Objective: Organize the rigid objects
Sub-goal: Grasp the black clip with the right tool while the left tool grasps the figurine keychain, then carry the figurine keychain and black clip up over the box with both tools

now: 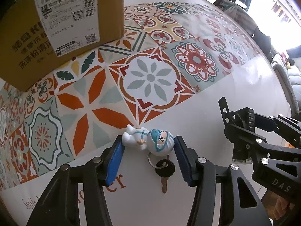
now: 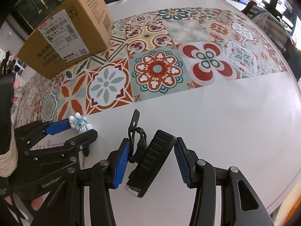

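A small white and teal figurine keychain with a black-headed key lies on the white table. My left gripper is open, with its blue pads on either side of the figurine, touching or nearly so. It also shows in the right wrist view, where the figurine lies between its fingers. A black ridged clip-like device with a strap loop sits between my right gripper's pads, which stand around it; grip unclear. The device shows in the left wrist view.
A brown cardboard box with a shipping label stands at the back left on the patterned tile mat. It also shows in the right wrist view. The round table's edge curves on the right, with chairs beyond.
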The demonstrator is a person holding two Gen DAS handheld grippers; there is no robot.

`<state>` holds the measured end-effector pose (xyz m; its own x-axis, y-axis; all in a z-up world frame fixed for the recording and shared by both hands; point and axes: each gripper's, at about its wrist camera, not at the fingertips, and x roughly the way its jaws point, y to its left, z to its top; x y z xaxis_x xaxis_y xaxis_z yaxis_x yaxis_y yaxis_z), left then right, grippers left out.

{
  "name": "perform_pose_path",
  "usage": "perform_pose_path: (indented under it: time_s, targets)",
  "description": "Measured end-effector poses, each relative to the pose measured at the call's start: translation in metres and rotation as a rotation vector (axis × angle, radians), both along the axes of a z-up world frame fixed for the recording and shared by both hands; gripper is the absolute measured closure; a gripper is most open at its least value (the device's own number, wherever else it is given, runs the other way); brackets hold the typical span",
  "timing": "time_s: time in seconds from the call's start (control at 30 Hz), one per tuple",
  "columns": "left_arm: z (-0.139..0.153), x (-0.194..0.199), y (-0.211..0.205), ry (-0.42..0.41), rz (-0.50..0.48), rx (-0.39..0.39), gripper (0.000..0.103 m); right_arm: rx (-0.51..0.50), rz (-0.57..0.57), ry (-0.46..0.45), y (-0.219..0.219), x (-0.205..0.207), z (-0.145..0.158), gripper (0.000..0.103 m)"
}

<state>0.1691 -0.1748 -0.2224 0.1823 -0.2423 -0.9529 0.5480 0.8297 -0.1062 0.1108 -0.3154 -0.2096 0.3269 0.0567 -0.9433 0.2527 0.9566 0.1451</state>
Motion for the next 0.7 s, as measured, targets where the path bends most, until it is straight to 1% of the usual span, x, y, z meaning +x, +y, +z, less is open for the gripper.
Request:
perform_pose_path:
  time_s: [0.13, 0.3, 0.7]
  targets:
    - [0.010, -0.002, 0.010, -0.013, 0.026, -0.017, 0.050, 0.004, 0.014, -0.012, 0.003, 0.002, 0.004, 0.054]
    - [0.028, -0.004, 0.020, -0.048, 0.060, -0.033, 0.049, 0.005, 0.035, -0.038, 0.007, 0.003, 0.014, 0.054]
    - [0.071, 0.002, 0.047, -0.140, 0.164, -0.075, 0.050, -0.011, 0.117, -0.138, 0.024, 0.017, 0.053, 0.054]
